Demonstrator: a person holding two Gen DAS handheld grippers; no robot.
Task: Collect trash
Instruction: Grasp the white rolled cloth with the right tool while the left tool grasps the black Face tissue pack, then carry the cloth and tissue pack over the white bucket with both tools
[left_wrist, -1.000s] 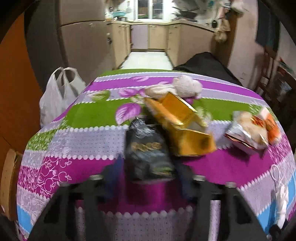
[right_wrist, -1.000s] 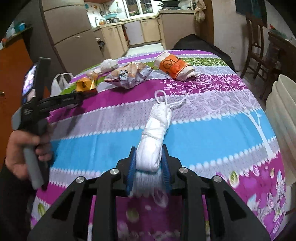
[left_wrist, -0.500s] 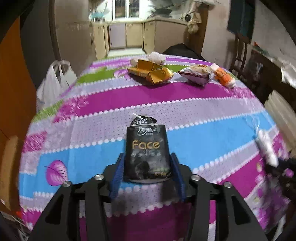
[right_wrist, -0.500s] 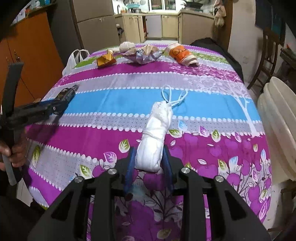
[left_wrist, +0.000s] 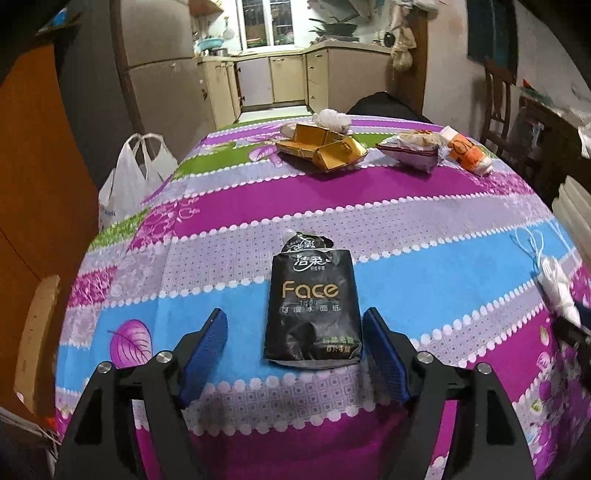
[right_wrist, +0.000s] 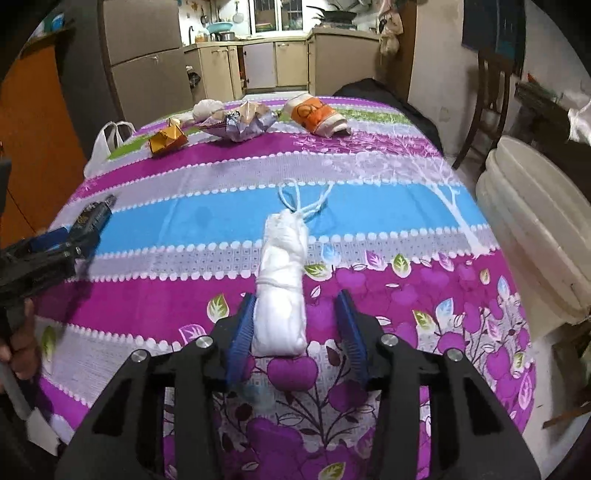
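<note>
A black tissue pack (left_wrist: 312, 310) printed "Face" lies flat on the striped tablecloth (left_wrist: 369, 192) near its front edge. My left gripper (left_wrist: 295, 321) straddles it, jaws opening, both blue pads clear of its sides. A white rolled bundle with loose strings (right_wrist: 282, 291) lies on the cloth between the jaws of my right gripper (right_wrist: 297, 295), which are opening too. The left pad is beside it and the right pad stands apart. In the right wrist view the left gripper (right_wrist: 55, 247) shows at the far left, held by a hand.
At the far end lie gold cartons (left_wrist: 321, 146), a crumpled snack wrapper (left_wrist: 410, 147), an orange paper cup (left_wrist: 467, 155) and a white wad (left_wrist: 330, 118). A white plastic bag (left_wrist: 129, 181) hangs off the left edge. Stacked white tubs (right_wrist: 535, 229) stand right of the table.
Both grippers drew back from the far end toward the near edge, carrying the pack and the bundle. Their jaws then spread, and both items now rest on the cloth.
</note>
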